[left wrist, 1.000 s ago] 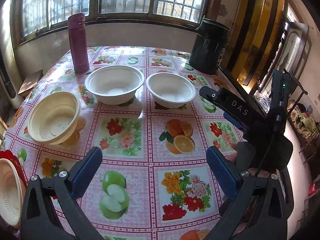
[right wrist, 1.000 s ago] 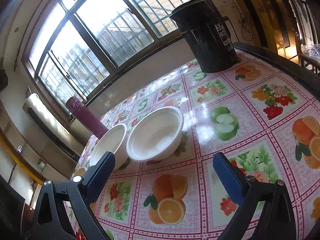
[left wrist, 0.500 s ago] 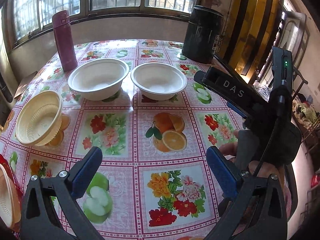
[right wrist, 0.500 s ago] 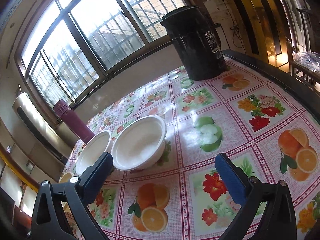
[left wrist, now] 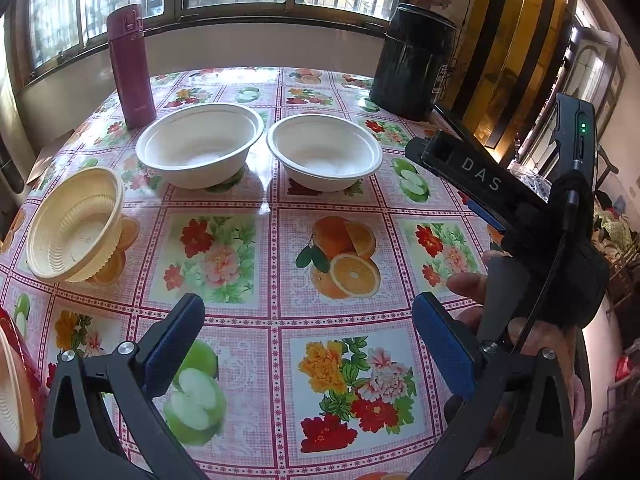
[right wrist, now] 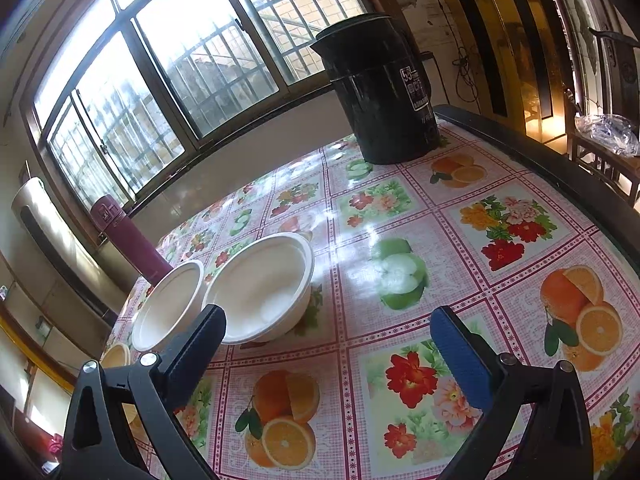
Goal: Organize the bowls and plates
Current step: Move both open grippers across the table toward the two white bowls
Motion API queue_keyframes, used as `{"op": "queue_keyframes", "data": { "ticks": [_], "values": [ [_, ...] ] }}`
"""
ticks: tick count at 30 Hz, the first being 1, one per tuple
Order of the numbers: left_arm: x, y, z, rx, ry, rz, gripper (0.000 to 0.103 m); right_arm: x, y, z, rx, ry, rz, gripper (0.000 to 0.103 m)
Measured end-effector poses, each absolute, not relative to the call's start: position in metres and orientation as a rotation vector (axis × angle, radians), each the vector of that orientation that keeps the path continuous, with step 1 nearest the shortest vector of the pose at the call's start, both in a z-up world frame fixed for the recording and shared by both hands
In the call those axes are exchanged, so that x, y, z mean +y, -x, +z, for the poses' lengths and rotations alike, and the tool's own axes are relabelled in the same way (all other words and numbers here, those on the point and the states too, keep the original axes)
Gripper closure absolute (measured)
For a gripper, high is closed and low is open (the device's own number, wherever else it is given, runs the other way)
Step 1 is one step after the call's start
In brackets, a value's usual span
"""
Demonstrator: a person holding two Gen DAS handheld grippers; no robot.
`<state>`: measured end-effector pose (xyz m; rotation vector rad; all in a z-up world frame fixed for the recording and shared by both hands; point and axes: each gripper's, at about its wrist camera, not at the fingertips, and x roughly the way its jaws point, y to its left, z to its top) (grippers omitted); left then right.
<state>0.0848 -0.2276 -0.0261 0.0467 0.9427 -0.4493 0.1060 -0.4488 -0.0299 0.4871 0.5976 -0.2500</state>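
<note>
I judge nothing stacked yet: both my grippers, left [left wrist: 306, 334] and right [right wrist: 328, 334], gape empty (over bare cloth), the white bowls [left wrist: 200, 145] [left wrist: 325, 151] side by side mid-table, the yellow bowl [left wrist: 76, 225] tilted left.

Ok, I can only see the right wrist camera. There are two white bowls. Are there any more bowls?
Observer: Yes. A yellow ribbed bowl sits tilted, left of the nearer-to-it white bowl.
Operator: Anything else over there?
Observer: A cream dish with something red under it peeks in at the far left, mostly cut off.
Operator: And the other gripper?
Observer: The left gripper is open and empty, above the fruit tablecloth.
</note>
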Motion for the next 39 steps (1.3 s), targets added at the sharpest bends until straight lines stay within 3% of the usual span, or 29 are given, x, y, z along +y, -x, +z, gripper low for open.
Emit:
{"op": "queue_keyframes", "data": {
  "ticks": [39],
  "values": [
    [-0.234, -0.08, -0.042, 1.031, -0.057, -0.486, 0.0, -0.461, -0.104, -0.039, 0.635, -0.563, -0.284, 0.0]
  ]
}}
